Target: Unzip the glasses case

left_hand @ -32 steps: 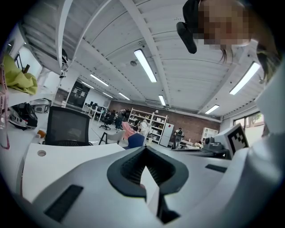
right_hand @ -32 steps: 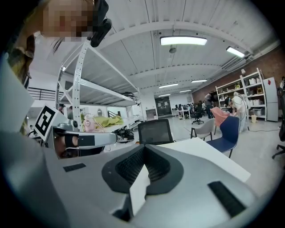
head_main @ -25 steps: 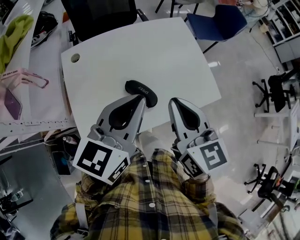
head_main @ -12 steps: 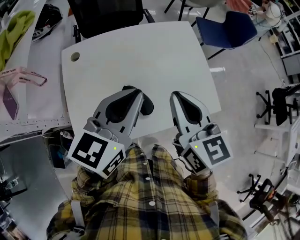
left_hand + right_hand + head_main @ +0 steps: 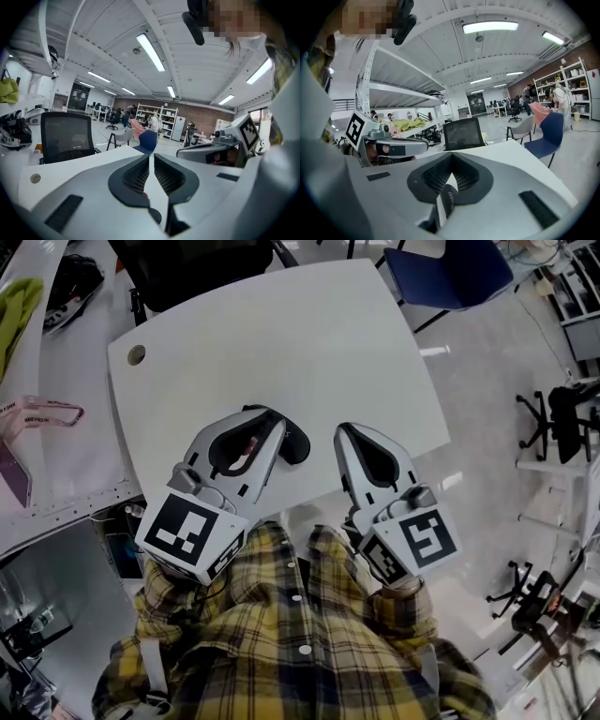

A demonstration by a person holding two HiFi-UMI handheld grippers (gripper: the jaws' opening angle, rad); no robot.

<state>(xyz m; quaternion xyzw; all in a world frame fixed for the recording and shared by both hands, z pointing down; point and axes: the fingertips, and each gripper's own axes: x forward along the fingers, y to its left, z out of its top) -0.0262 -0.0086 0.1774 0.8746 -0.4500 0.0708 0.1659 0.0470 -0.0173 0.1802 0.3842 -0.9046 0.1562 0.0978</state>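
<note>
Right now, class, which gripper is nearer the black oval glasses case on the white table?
Left. In the head view the left gripper covers the left part of the black oval glasses case; the right gripper sits apart to its right, white table showing between.

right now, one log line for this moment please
left gripper shut, over glasses case | right gripper shut, empty | glasses case on white table, not gripped

Table (image 5: 281, 334): plain white. Glasses case (image 5: 294, 443) on table: black, small pale lettering. Left gripper (image 5: 270, 418), right gripper (image 5: 343, 431): grey shells, black ribbed pads, cubes with black-and-white square markers. Shirt (image 5: 300, 652) at table's near edge: yellow-and-dark plaid. Chair (image 5: 441, 270) beyond table: blue.
</note>
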